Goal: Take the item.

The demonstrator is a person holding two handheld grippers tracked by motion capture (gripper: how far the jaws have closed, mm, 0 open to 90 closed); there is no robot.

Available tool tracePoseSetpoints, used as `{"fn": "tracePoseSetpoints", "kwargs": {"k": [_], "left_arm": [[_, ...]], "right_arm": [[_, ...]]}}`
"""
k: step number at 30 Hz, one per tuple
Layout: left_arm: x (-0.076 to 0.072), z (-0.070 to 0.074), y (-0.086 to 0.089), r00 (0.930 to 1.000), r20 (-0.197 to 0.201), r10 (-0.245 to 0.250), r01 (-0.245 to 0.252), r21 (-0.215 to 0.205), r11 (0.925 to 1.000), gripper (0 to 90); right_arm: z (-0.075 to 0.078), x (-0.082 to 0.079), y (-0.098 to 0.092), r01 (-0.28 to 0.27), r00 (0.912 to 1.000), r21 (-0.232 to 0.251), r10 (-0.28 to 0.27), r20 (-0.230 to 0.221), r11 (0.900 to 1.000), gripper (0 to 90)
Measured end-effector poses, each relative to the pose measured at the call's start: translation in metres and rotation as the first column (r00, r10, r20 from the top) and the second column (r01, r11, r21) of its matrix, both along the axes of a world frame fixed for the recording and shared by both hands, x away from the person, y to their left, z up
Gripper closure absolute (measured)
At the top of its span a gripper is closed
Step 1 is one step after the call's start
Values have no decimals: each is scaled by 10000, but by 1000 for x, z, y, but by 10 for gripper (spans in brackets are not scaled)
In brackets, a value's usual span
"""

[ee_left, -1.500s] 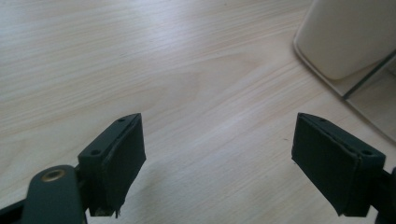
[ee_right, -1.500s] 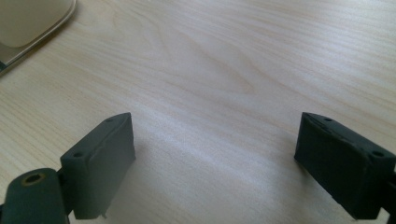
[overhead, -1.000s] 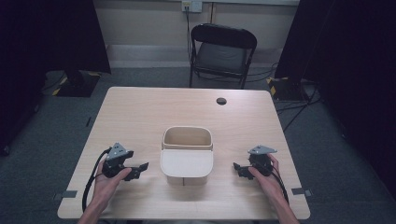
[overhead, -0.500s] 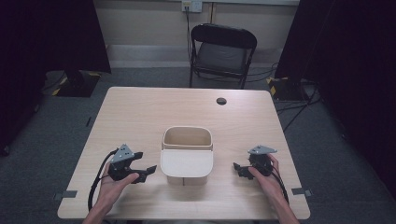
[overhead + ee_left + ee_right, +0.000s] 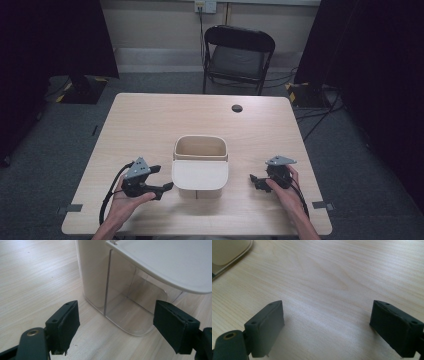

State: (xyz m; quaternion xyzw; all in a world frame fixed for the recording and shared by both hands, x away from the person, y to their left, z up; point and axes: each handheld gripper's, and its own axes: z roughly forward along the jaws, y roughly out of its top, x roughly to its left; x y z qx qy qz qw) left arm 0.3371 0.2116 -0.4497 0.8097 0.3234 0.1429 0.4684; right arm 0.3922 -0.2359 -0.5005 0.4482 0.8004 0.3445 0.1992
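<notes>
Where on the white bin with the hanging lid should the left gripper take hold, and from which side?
Probably the left front corner of the bin, approached from its left. The left gripper already faces that corner with open jaws, nothing between them. The lid hangs over the front and juts out, so a frontal grip would likely foul it; the upright side wall is bare.

Recording studio or lab setup, black curtains (image 5: 55, 40) at both sides, grey carpet (image 5: 45, 145), folding chair (image 5: 239, 57) at top centre, floor cables (image 5: 320, 107), lone wooden surface (image 5: 150, 125)
</notes>
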Motion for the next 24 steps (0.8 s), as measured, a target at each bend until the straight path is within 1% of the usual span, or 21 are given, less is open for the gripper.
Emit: {"fn": "tracePoseSetpoints", "kwargs": {"k": [4, 6, 8, 11, 13, 14, 16, 17, 18, 21, 22, 24], "left_arm": [[-1, 0, -1, 9996, -85, -274, 272, -224, 9994, 204], [-2, 0, -3, 9988, -91, -491, 488, -230, 9985, 202], [-2, 0, -5, 9974, -178, -700, 693, -406, 9968, 193], [-3, 0, -9, 9966, -165, -805, 798, -414, 9960, 187], [-4, 0, -13, 9957, -280, -883, 869, -484, 9950, 185], [-3, 0, -13, 9957, -235, -896, 885, -450, 9951, 179], [-2, 0, -13, 9946, -370, -968, 943, -647, 9934, 172], [-2, 0, -13, 9946, -370, -968, 943, -647, 9934, 175], [-1, 1, -13, 9933, -497, -1047, 995, -980, 9902, 177], [-2, 1, -15, 9936, -487, -1015, 966, -944, 9908, 177], [-2, 1, -16, 9937, -433, -1038, 1003, -765, 9920, 178], [-3, 2, -17, 9938, -359, -1048, 1015, -837, 9913, 181]], "right_arm": [[0, 0, 0, -4, 10000, -3, 4, 1, 10000, 113], [0, 0, 0, -5, 10000, 0, 5, -1, 10000, 112], [0, 0, 0, -4, 10000, -1, 4, 0, 10000, 113], [0, 0, 0, -6, 10000, 0, 6, 2, 10000, 113], [0, 0, 0, 4, 10000, -6, -4, 7, 10000, 112], [0, 0, 0, 2, 10000, -2, -2, 0, 10000, 113], [0, 0, 0, 1, 10000, -2, -1, -1, 10000, 113], [0, 0, 0, 1, 10000, -2, -1, -1, 10000, 113], [0, 0, 0, -4, 10000, 1, 4, -1, 10000, 112], [0, 0, 0, 3, 10000, -1, -3, -2, 10000, 112], [0, 0, 0, 0, 10000, -2, 0, 0, 10000, 112], [0, 0, 0, -2, 10000, 0, 2, 1, 10000, 112]]}}
